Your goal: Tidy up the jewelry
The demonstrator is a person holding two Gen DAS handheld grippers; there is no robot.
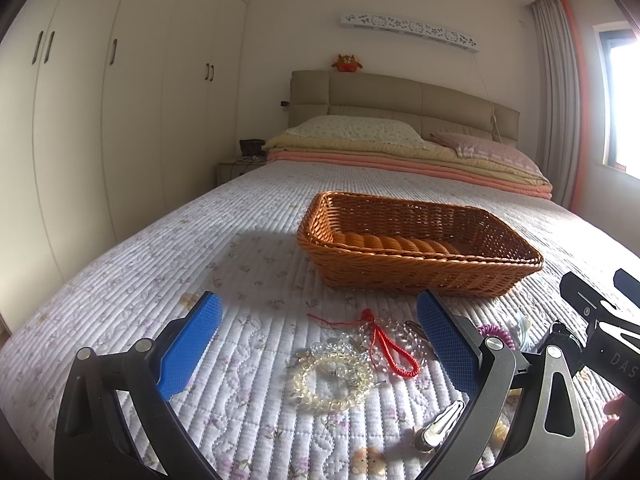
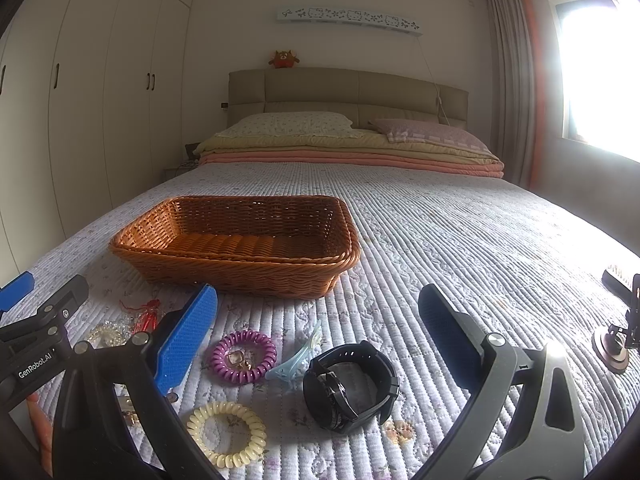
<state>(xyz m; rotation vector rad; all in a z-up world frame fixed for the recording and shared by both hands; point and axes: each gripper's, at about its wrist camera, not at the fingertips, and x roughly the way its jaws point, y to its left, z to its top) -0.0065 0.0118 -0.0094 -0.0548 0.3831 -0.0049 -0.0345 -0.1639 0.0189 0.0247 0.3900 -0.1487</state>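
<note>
An empty brown wicker basket [image 1: 420, 264] [image 2: 240, 264] sits on the quilted bed. In the left wrist view, my left gripper [image 1: 320, 332] is open above a yellow-clear bead bracelet [image 1: 332, 380], clear beads [image 1: 392, 332] and a red cord loop [image 1: 392, 348]; a silver hair clip [image 1: 438, 426] lies near its right finger. In the right wrist view, my right gripper [image 2: 320, 320] is open above a black watch [image 2: 352, 384], a light-blue claw clip [image 2: 296, 360], a purple coil hair tie [image 2: 244, 356] with gold earrings inside, and a cream coil tie [image 2: 228, 432].
Folded blankets and pillows [image 2: 352, 148] lie at the bed's head. White wardrobes [image 1: 100, 120] line the left wall. A bright window [image 2: 600, 72] is at right. A small dark stand [image 2: 616, 340] rests on the bed's right edge.
</note>
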